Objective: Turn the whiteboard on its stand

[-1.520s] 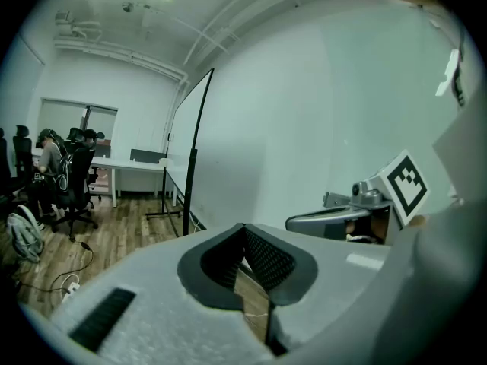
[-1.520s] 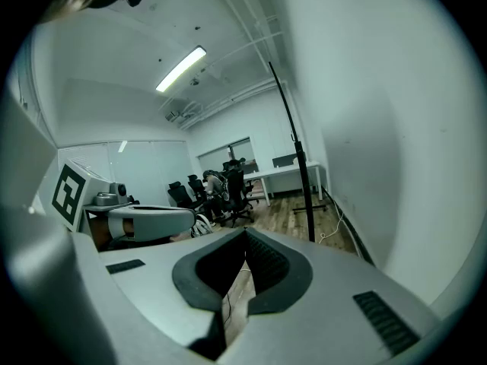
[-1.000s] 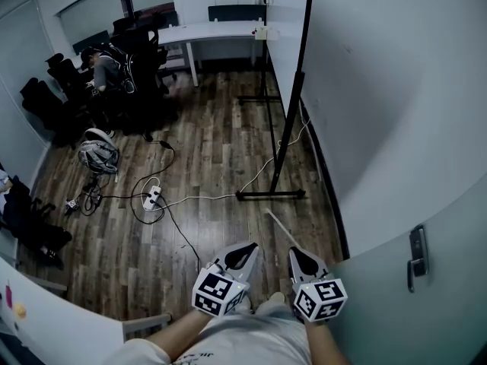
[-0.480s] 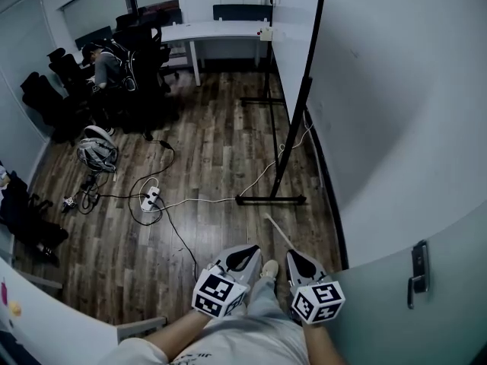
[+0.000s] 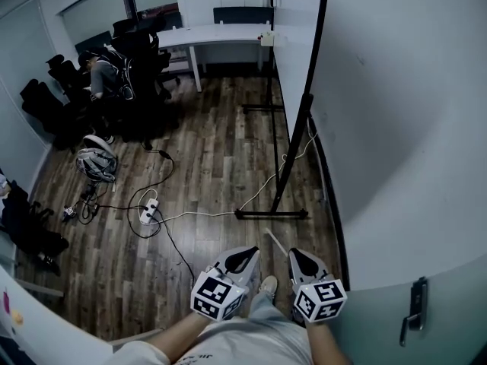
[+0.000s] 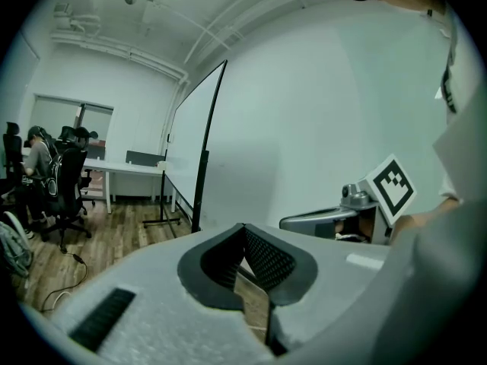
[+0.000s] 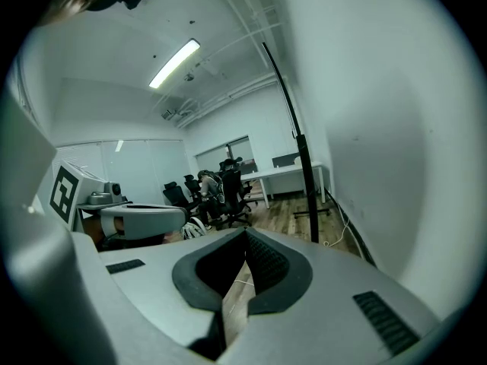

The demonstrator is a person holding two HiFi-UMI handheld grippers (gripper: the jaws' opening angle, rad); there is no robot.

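Figure: I hold the left gripper and right gripper low and near, each with its ribbed black pads pressed together on nothing. The whiteboard, a smooth white panel, stands far right on a black tubular stand, over a wood-plank floor.

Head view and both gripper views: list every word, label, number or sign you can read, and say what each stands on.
No readable text in any view.
Cubes on the left gripper and right gripper: black-and-white square patterns only, no letters or digits.
Whiteboard: no writing visible on the face that shows.
Power strip: too small to read any label.
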